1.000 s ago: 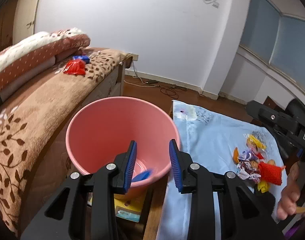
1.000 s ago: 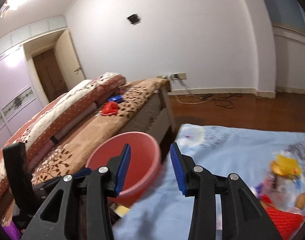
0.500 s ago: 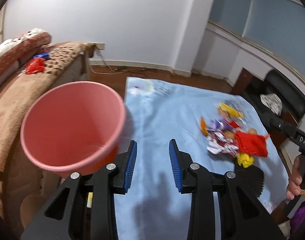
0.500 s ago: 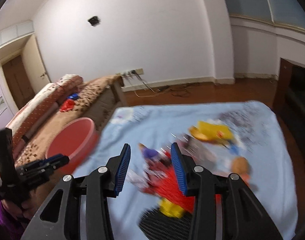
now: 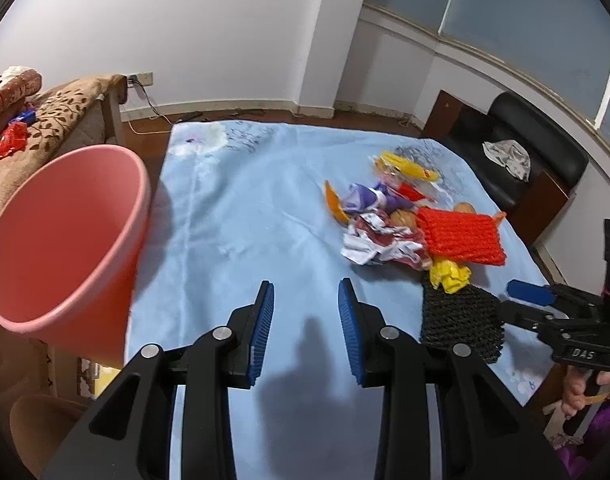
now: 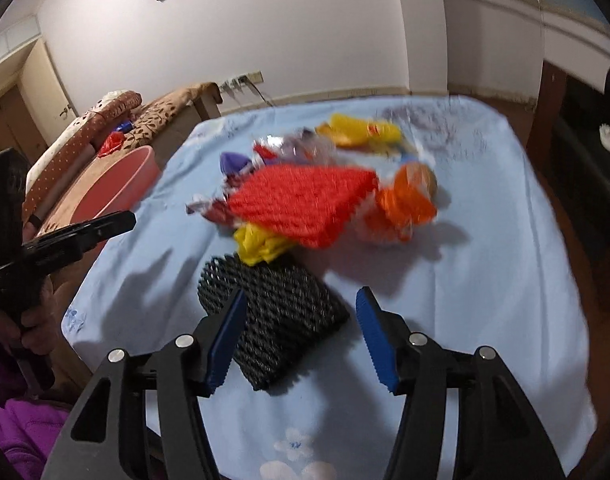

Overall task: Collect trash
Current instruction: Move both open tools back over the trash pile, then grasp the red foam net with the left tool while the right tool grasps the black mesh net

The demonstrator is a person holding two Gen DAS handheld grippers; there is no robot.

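A heap of trash lies on the light blue tablecloth [image 5: 233, 216]: a black foam net [image 6: 273, 316], a red foam net [image 6: 301, 200], a yellow wrapper [image 6: 261, 244], orange and purple wrappers. In the left wrist view the black net [image 5: 461, 320] and red net [image 5: 461, 236] lie at the right. My right gripper [image 6: 301, 336] is open, its jaws on either side of the black net's near end. My left gripper [image 5: 305, 332] is open and empty over bare cloth. The pink bucket [image 5: 61, 240] stands at the table's left edge.
A bed with a brown leaf blanket [image 5: 61, 120] is behind the bucket, with red and blue wrappers [image 5: 9, 144] on it. A black chair [image 5: 521, 160] with a crumpled cloth stands beyond the table's right side. Wooden floor and cables lie by the far wall.
Both grippers have swung from the bucket to the table. The right gripper has come down close over the black net and opened wider. The left gripper is now over bare cloth.
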